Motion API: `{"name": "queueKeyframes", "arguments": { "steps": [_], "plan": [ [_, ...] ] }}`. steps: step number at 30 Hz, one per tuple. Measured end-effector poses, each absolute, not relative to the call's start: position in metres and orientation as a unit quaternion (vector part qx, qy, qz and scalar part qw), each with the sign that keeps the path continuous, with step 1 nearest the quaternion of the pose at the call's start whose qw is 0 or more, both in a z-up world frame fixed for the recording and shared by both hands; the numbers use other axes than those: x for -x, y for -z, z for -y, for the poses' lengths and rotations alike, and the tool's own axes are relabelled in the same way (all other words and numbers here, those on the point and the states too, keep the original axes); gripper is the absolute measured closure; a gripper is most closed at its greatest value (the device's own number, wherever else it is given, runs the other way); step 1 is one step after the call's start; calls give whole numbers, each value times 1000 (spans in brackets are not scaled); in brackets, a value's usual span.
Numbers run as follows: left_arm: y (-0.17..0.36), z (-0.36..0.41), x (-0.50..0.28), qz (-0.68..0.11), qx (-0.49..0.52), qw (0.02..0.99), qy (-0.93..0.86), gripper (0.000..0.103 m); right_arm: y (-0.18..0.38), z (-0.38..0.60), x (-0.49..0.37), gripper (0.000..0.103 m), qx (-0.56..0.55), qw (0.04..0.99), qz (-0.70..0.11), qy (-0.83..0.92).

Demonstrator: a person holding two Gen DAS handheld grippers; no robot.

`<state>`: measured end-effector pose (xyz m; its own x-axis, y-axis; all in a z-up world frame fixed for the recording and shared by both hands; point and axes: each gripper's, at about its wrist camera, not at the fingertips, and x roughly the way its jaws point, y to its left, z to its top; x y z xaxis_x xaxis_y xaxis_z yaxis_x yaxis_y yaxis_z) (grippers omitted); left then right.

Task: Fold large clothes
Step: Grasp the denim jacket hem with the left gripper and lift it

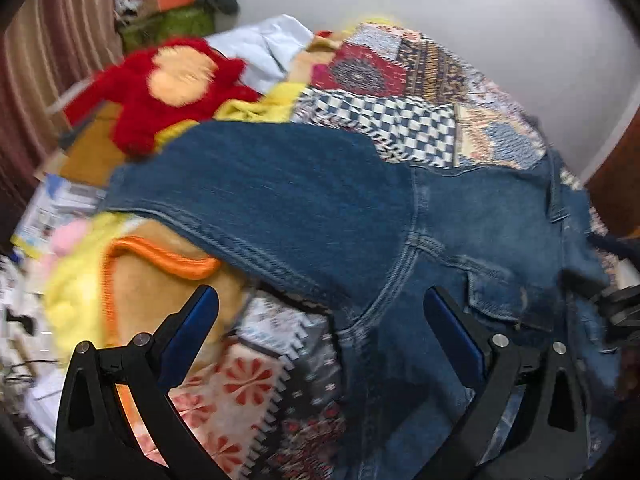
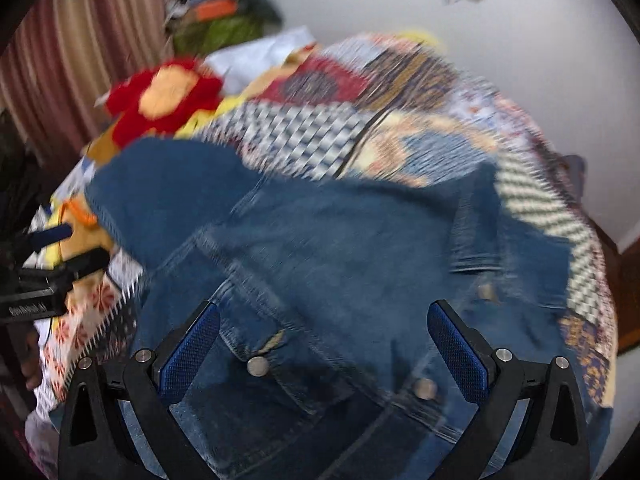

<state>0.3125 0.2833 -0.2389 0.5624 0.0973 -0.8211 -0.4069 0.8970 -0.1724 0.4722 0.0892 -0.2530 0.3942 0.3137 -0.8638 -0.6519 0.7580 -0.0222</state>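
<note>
A blue denim jacket (image 1: 304,208) lies spread on a patchwork bedspread (image 1: 400,80), one sleeve stretched out to the left over a yellow and orange blanket (image 1: 132,276). My left gripper (image 1: 320,304) hovers open above the jacket's left side, nothing between its blue pads. In the right wrist view the jacket (image 2: 320,240) fills the middle, with a chest pocket and metal buttons (image 2: 258,366) near the camera. My right gripper (image 2: 324,320) is open over that pocket area, holding nothing. The left gripper (image 2: 60,264) shows at the left edge, the right gripper (image 1: 616,304) at the other view's right edge.
A red plush toy (image 1: 168,92) lies at the far left of the bed beside white cloth (image 1: 272,48). Striped curtains (image 1: 48,60) hang on the left, with a pile of clutter (image 1: 176,4) in the corner. A white wall (image 1: 520,40) stands behind the bed.
</note>
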Motion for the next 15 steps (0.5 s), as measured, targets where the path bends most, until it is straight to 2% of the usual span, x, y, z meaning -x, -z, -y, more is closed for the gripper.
{"name": "queueKeyframes", "arguments": {
  "steps": [8,9,11,14,15],
  "plan": [
    [278,-330,-330,-462,340,814,-92,0,303,-124,-488,0,206,758,-527,-324],
    [281,-336,-333,-461,352,809,-94,2,306,-126,-490,0,208,751,-531,-331],
    [283,-344,-336,-460,354,808,-102,11,313,-132,-491,0,209,744,-540,-333],
    [282,-349,-339,-453,362,809,-98,16,320,-136,-493,0,206,738,-549,-333],
    [281,-349,-340,-450,361,810,-101,22,320,-137,-492,0,208,740,-546,-333]
  ]
}}
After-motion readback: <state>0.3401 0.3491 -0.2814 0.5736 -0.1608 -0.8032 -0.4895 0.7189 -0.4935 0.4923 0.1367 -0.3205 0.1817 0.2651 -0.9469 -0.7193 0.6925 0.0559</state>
